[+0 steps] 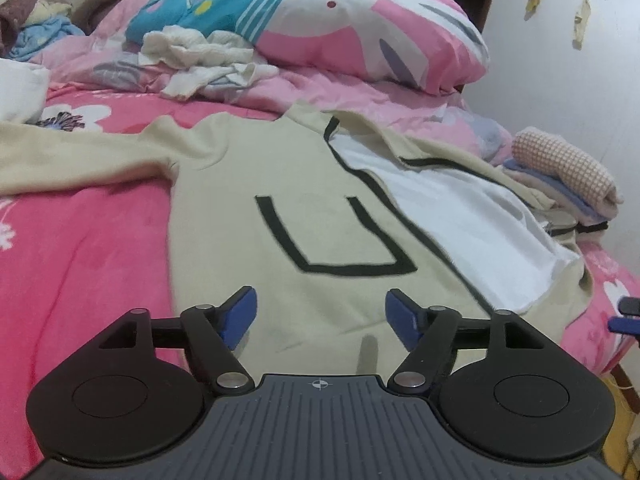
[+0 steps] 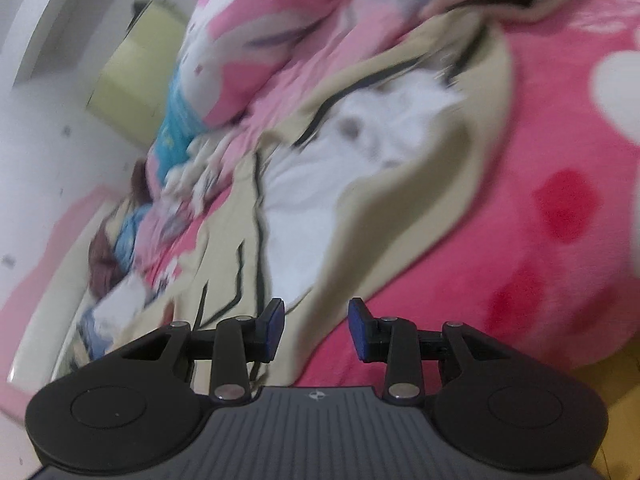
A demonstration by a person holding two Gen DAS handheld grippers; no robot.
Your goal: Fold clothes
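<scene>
A cream sweatshirt with black line trim lies spread flat on the pink bed. Its right side is folded over and shows the white lining. One sleeve stretches to the left. My left gripper hovers over the sweatshirt's near hem, its jaws wide apart with nothing between them. In the tilted, blurred right wrist view the same sweatshirt runs up the middle. My right gripper stands open above the sweatshirt's edge and the pink blanket, holding nothing. Its blue tips show at the right edge of the left wrist view.
A stack of folded clothes sits at the right by the wall. Crumpled white garments lie behind the sweatshirt, below a large pink, white and blue pillow. More bedding is piled at the far left. The pink blanket covers the bed.
</scene>
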